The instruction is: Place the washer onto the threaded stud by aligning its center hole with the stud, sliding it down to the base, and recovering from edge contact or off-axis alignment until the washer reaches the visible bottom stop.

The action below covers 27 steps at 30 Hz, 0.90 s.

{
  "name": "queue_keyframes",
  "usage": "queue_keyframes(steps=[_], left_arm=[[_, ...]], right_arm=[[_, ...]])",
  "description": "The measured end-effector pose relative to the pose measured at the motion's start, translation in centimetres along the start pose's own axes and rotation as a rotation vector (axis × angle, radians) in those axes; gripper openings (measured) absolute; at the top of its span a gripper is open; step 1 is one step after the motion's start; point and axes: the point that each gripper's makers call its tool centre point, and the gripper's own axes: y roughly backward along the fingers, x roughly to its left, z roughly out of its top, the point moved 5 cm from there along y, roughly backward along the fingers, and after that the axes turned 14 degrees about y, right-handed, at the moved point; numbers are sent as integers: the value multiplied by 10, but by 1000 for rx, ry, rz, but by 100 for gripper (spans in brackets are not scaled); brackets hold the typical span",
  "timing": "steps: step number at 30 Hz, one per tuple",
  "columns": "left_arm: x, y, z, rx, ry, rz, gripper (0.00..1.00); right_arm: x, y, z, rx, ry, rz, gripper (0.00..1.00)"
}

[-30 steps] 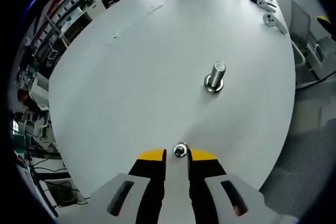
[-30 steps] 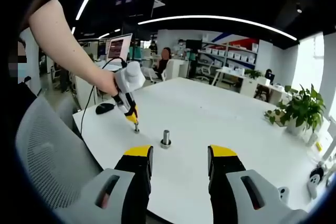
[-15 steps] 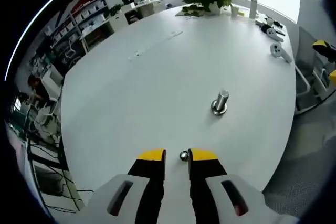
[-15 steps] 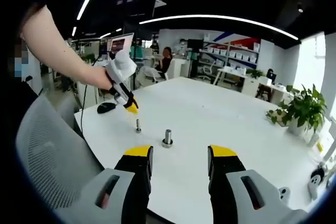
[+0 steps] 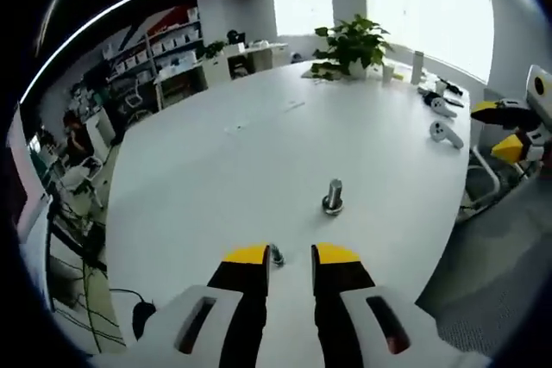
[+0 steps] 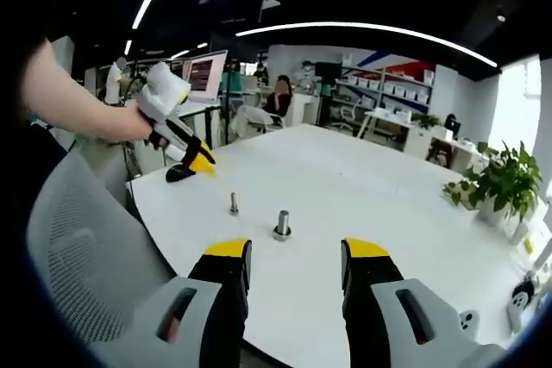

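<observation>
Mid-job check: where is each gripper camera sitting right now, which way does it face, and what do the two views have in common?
Left gripper view: rides the left gripper, raised above the white table's near edge, looking across it toward the plant and windows; its own open yellow-tipped jaws show.
Right gripper view: rides the right gripper, off another edge of the table, facing the office shelves; its open jaws and the person's arm holding the left gripper show.
Shared: the large stud, the small stud, the table.

Bench: smooth matt white top. Threaded stud: bright polished metal, washer-like base. Small stud: dull grey metal. Chair: grey woven mesh. Left gripper: white plastic shell, yellow-tipped black jaws.
</observation>
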Motion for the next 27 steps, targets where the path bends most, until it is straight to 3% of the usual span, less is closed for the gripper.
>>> queue_keyframes(steps=[5, 10, 16, 20, 27], left_arm=[[-11, 28, -5, -93, 55, -6, 17], [-15, 47, -10, -165, 56, -13, 17], [-18, 63, -11, -217, 68, -9, 18], [-16, 72, -12, -257, 52, 3, 18], [-7, 83, -11, -331, 97, 19, 18]], right_arm=[[1, 0, 2, -16, -18, 10, 43], [-3, 3, 5, -52, -60, 0, 44], [-12, 5, 5, -82, -149, -24, 45], [-11, 5, 8, -102, -159, -19, 46], [-8, 6, 12, -124, -167, -15, 47]])
